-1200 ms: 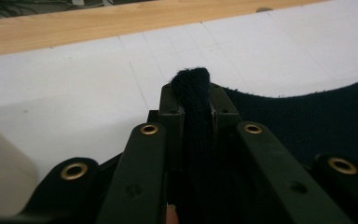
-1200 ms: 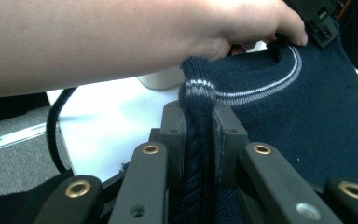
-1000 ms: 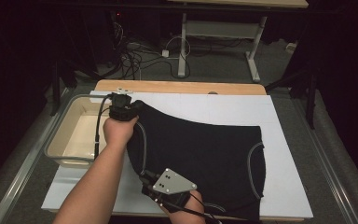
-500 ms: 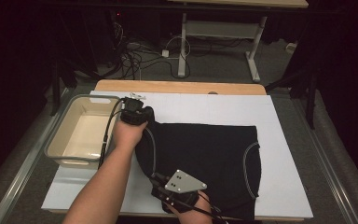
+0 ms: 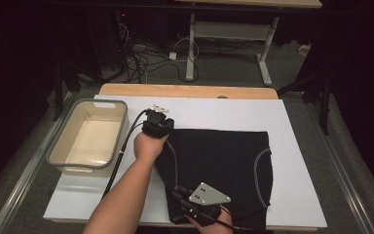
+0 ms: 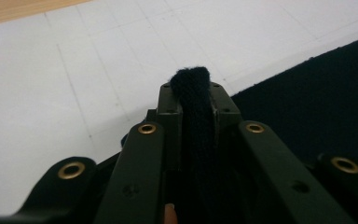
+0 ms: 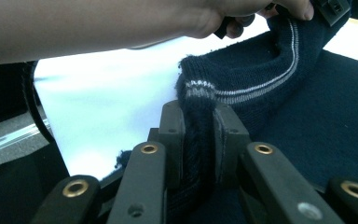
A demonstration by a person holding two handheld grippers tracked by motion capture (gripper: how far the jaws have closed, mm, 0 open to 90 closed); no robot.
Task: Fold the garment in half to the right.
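White-topped bench under dark room. Beige tub at left edge. Left tongs clenched on far-left corner of dark knit garment, folded on bench middle toward near edge. Right tongs gripping striped hem at near-left corner.
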